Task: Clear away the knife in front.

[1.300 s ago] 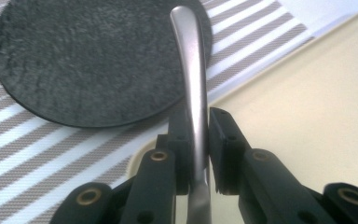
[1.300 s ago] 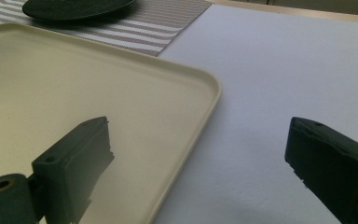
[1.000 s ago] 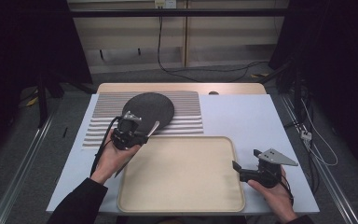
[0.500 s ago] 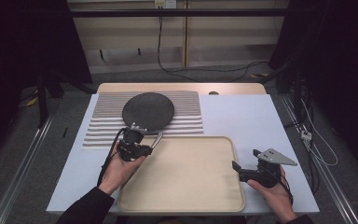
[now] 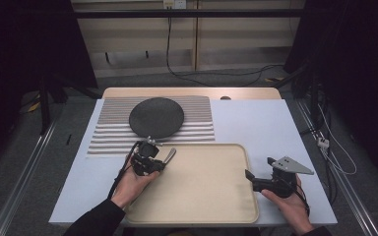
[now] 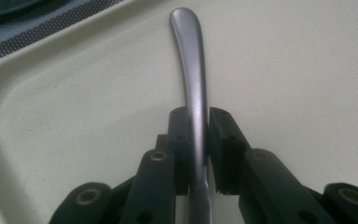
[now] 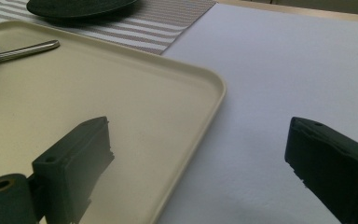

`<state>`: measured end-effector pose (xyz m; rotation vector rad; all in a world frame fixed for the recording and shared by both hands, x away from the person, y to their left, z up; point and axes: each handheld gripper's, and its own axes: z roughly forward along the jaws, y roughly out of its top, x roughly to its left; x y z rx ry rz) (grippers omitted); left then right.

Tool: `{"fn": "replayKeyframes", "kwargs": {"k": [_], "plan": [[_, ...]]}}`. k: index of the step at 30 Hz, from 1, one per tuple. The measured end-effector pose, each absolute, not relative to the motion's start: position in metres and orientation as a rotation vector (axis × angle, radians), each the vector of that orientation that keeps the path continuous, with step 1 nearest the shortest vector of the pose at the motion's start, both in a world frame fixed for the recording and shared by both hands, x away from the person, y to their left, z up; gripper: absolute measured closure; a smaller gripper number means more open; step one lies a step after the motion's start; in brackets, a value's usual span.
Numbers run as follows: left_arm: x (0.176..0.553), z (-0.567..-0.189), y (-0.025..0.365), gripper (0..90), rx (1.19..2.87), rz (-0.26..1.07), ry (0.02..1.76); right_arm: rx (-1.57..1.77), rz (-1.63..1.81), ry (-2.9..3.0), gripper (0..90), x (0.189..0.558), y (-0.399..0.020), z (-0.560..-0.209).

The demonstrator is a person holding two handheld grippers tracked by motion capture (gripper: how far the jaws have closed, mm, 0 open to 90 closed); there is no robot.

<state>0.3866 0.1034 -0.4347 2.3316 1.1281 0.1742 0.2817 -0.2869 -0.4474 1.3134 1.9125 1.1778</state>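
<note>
The left hand-held gripper (image 6: 198, 154) clamps a metal utensil handle (image 6: 189, 70) over the near-left corner of the beige tray (image 5: 211, 206), just short of the dark plate (image 5: 156, 117). The right hand-held gripper (image 7: 200, 168) gapes wide and empty, straddling the tray's right rim above the tabletop (image 5: 266, 123).

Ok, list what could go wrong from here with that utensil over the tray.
1. The left gripper pinches the metal utensil handle on its narrow, smooth edges; it could twist or slide out before it is set down.
2. It sits near the tray's far left corner, close to the rim; a careless release might land it on the rim or on the striped mat.
3. The right gripper hangs open over the tray's right edge and could nudge it.
</note>
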Motion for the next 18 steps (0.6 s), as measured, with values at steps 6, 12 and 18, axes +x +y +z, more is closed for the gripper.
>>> {"fn": "replayKeyframes", "kwargs": {"k": [6, 12, 18], "plan": [[0.383, -0.436, 0.107, 79.7, 2.311, 0.159, 1.142, 1.311, 1.177, 1.913, 6.7, 0.282, -0.287, -0.448], [0.378, -0.436, 0.108, 79.6, 2.308, 0.184, 1.145, 1.313, 1.177, 1.916, 6.7, 0.283, -0.287, -0.448], [0.379, -0.436, 0.115, 71.4, 2.277, 0.115, 1.144, 1.317, 1.182, 1.915, 6.7, 0.283, -0.288, -0.448]]}}
